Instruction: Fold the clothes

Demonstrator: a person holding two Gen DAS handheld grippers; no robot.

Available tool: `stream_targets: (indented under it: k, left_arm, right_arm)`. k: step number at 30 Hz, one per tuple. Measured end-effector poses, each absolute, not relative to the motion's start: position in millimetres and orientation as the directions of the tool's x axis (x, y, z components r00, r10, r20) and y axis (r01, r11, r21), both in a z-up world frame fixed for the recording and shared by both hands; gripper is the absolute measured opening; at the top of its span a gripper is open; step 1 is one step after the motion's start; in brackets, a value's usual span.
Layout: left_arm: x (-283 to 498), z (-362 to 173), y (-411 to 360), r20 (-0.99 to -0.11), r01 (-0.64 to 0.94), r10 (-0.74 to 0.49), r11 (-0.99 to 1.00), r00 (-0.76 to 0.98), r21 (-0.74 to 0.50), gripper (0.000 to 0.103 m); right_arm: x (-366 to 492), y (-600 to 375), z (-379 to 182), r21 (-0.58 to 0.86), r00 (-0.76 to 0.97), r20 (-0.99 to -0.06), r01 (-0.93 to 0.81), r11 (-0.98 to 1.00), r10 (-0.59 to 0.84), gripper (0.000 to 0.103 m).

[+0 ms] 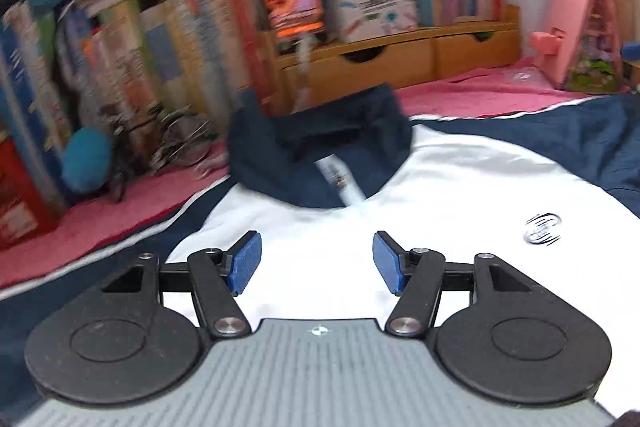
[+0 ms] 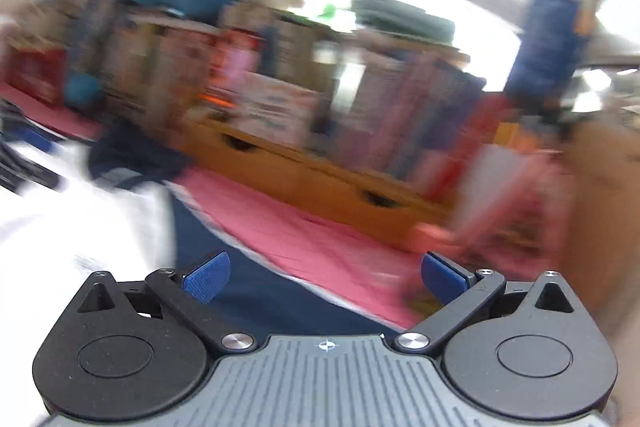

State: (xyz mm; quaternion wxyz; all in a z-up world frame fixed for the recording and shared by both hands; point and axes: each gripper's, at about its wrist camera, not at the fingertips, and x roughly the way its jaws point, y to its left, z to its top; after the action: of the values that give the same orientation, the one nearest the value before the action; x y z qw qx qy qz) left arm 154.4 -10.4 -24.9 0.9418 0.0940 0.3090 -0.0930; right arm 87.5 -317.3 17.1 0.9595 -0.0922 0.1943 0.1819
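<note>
Lying flat on the pink surface (image 1: 480, 95), the white and navy shirt (image 1: 420, 187) points its collar (image 1: 316, 147) toward 12 o'clock from the left claw (image 1: 317, 263), which hovers spread and empty over the chest. The right claw (image 2: 324, 279), spread wide and empty, hangs over the navy sleeve (image 2: 248, 291), the body at its 9 o'clock, so it is nearer that sleeve.
</note>
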Motion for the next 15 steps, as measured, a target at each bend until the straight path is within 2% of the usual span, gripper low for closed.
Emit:
stream_targets:
  k: [1,2,4,7,10,11,13,15]
  left_arm:
    - [153,-28,6,-0.614,0.194,-0.096,0.976,0.783,0.096,0.06]
    - [151,-31,22,-0.628,0.157,-0.076,0.985,0.775,0.075,0.06]
    - [147,-38,44,-0.642,0.102,-0.032,0.992,0.766,0.073,0.06]
    - [142,-45,73,-0.638,0.032,0.018,0.997,0.77,0.067,0.067]
    - [140,-49,93,-0.633,-0.016,0.049,0.998,0.772,0.058,0.074]
    - [140,-50,98,-0.632,-0.024,0.053,0.998,0.773,0.054,0.078]
    - [141,-51,106,-0.632,-0.035,0.05,0.999,0.773,0.037,0.079]
    - [142,-52,114,-0.633,-0.045,0.047,0.999,0.773,0.02,0.079]
  right_arm:
    - [99,-294,16,0.006,0.784,-0.418,-0.502,0.865,0.458,0.103]
    - [112,-271,11,0.066,0.719,-0.434,-0.576,0.815,0.543,0.103]
    - [132,-227,-1,0.075,0.629,-0.492,-0.658,0.749,0.602,0.103]
    - [152,-174,-26,-0.081,0.6,-0.626,-0.685,0.724,0.498,0.103]
    - [155,-192,-34,-0.025,0.582,-0.671,-0.636,0.771,0.459,0.103]
    - [156,-207,-35,-0.01,0.591,-0.682,-0.596,0.803,0.43,0.103]
    - [156,-253,-38,-0.031,0.651,-0.678,-0.488,0.872,0.341,0.103]
    - [157,-317,-39,-0.025,0.701,-0.681,-0.312,0.95,0.212,0.103]
